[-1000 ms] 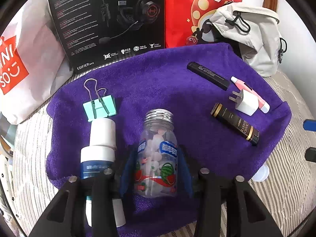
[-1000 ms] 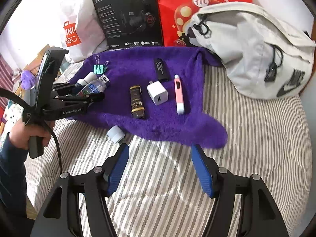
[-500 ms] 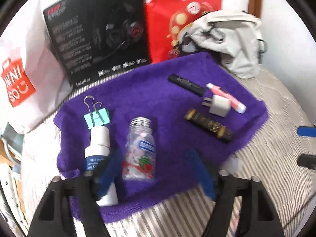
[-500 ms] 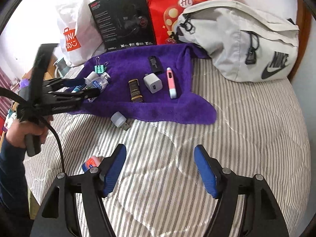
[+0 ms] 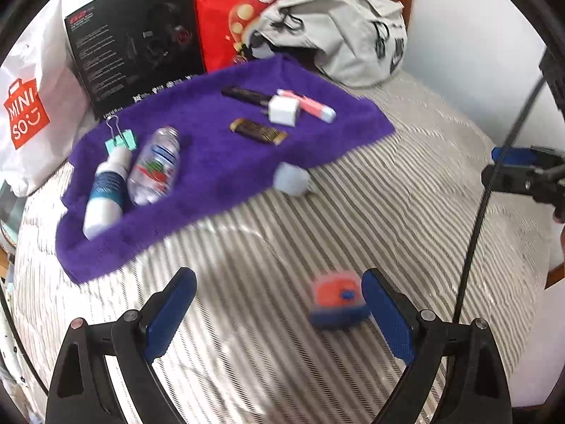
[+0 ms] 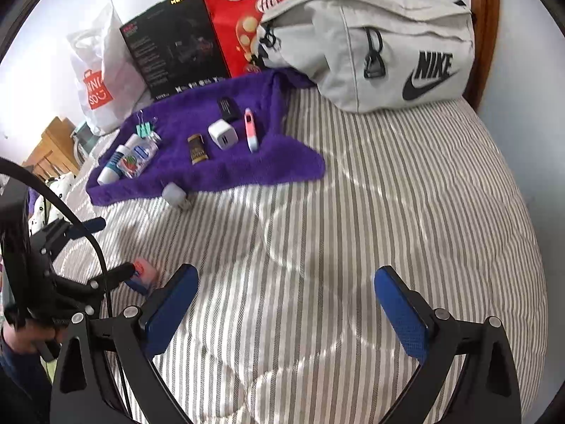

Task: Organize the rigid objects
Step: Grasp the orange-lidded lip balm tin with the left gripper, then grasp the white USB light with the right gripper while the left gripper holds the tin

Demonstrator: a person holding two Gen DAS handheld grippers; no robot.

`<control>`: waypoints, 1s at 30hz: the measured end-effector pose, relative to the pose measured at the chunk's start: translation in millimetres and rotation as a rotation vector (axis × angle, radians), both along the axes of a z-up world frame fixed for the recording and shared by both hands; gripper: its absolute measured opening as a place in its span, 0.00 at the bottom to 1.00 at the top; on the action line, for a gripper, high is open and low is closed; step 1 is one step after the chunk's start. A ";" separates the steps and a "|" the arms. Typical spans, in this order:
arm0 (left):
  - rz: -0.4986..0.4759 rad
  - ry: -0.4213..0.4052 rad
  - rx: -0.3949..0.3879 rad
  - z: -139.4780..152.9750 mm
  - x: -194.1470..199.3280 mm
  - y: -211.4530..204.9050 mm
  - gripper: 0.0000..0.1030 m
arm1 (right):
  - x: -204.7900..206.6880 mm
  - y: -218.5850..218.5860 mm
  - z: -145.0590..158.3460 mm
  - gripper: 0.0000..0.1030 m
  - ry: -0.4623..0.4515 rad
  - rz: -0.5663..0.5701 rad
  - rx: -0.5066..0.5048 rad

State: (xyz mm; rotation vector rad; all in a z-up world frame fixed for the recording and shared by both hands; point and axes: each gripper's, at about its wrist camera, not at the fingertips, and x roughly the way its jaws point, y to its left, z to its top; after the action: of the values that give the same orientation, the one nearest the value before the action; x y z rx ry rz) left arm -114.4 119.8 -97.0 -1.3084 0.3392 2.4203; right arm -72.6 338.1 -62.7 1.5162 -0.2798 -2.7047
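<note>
While your left claw (image 5: 279,312) hangs low over the striped bed (image 5: 406,183) with its blue pads spread wide and empty, a small orange-and-blue object (image 5: 337,300) lies on the cover between them, close to the right-side pad. It is blurred, so you can only tell an orange top with a blue dot on it and a dark blue base; from the right wrist view it (image 6: 143,274) shows just beside the tip of that claw (image 6: 102,247).

Your right claw (image 6: 282,304) is also spread and holds nothing, poised over bare bedcover well apart from everything else.

On the purple towel (image 5: 212,162) the clear bottle (image 5: 153,168) lies on its side, touching the white bottle with a blue band (image 5: 106,190), and a teal binder clip (image 5: 120,137) sits at their top ends. Farther along lie a dark gold-trimmed tube (image 5: 257,132), a white charger (image 5: 282,111), a pink and white pen-shaped thing (image 5: 307,106) and a black stick (image 5: 243,94). A pale round cap (image 5: 291,178) rests at the towel's edge.

A second ago your left claw was closed around the clear bottle on the towel; half a second ago it had let go and was backing off, and now it has pulled right off the towel onto the stripes. Your right claw has drawn back too, staying spread throughout.
</note>
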 end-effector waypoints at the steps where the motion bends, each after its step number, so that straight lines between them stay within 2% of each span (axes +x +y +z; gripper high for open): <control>1: 0.001 0.001 -0.012 -4.1 3.5 3.5 0.92 | 2.3 -1.7 -2.0 0.96 -0.006 0.001 0.002; 5: 0.021 -0.006 -0.030 -16.2 9.9 8.2 0.92 | 9.2 -8.0 -9.8 0.96 -0.028 0.008 0.008; 7: 0.027 0.001 -0.045 -20.0 12.9 9.1 0.87 | 11.7 -10.7 -14.9 0.96 -0.043 0.013 0.009; 12: 0.029 0.008 -0.011 -22.8 14.6 7.0 0.83 | 14.6 -14.5 -23.1 0.96 -0.061 0.018 0.000; 15: 0.023 0.002 0.009 -23.2 14.3 7.7 0.77 | 14.8 -18.3 -26.9 0.96 -0.073 0.025 -0.003; 18: -0.006 0.014 0.003 -21.6 17.8 13.4 0.63 | 15.8 -21.5 -28.0 0.96 -0.074 0.031 -0.002; 20: -0.031 0.015 0.014 -20.3 20.4 17.7 0.43 | 16.4 -23.2 -28.9 0.96 -0.073 0.033 -0.007; 22: -0.059 0.014 0.022 -19.1 23.1 20.7 0.34 | 15.2 -25.2 -31.3 0.96 -0.079 0.035 -0.009; 27: -0.051 0.001 0.050 -16.6 22.3 6.7 0.34 | 9.3 -34.4 -29.2 0.96 -0.052 0.069 -0.012; 30: -0.007 0.011 0.002 -14.8 19.0 -14.3 0.34 | -2.2 -47.9 -27.7 0.96 -0.028 0.118 0.008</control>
State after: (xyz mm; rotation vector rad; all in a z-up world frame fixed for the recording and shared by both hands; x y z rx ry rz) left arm -95.4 105.4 -111.8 -1.2919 0.3437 2.4220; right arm -74.8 290.1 -90.4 1.5218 -0.1748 -2.5996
